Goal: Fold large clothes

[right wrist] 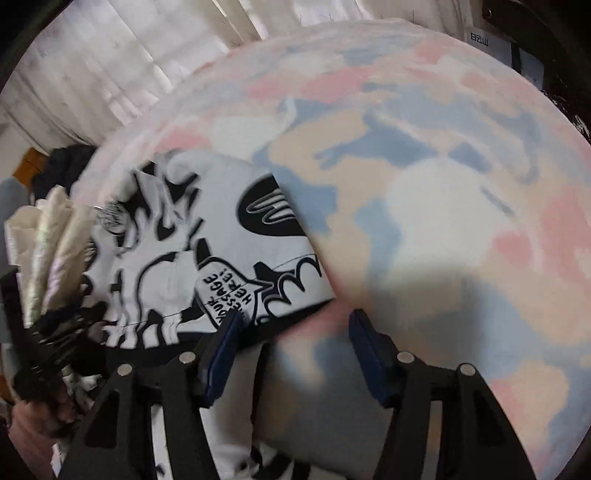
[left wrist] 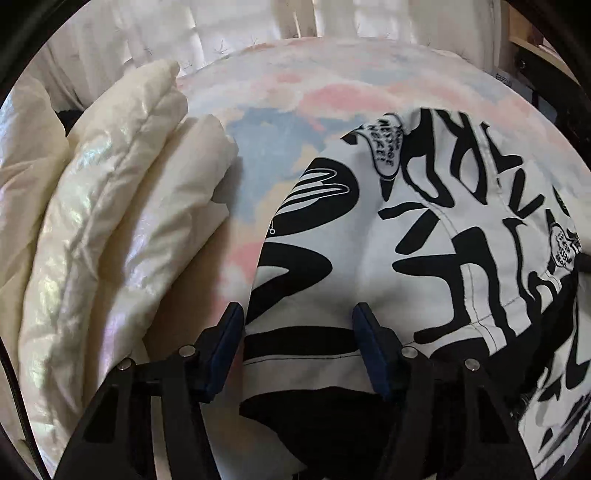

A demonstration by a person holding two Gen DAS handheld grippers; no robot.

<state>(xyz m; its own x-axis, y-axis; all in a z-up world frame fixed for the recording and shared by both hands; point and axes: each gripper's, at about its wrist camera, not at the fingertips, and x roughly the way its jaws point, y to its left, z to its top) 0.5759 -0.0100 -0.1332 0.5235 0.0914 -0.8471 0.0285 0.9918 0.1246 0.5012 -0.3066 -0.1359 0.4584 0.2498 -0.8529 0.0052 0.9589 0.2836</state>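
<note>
Left gripper (left wrist: 297, 314): jaws standing spread, hovering low over the near edge of the printed garment (left wrist: 424, 258); one blue pad is sitting off the cloth's left border, the other over the fabric. Nothing is pinched between them.

Right gripper (right wrist: 295, 321): jaws likewise spread and holding nothing; its left pad is sitting at the garment's near corner (right wrist: 295, 295), while its right pad is hanging over bare bedspread (right wrist: 443, 166).

Printed garment: white cloth with bold black graffiti lettering, lying on the pastel pink, blue and cream bedspread, apparently already doubled over once, with straight edges meeting at a corner in the right wrist view. Stitched seams are showing across the print.

Handling judgement: it is looking light, soft and limp, likely to sag and drape if lifted from one point. Stacked layers may be sliding over each other, so a deep pinch through all thicknesses at a corner or hemmed edge seems wisest, one gripper per corner, keeping the edge taut between them.

Cream padded item (left wrist: 110, 221): glossy, quilted, lying folded just beside the garment on the left; its sheen is suggesting a slippery surface.

Curtain (left wrist: 221, 26): pale, hanging behind the bed.
</note>
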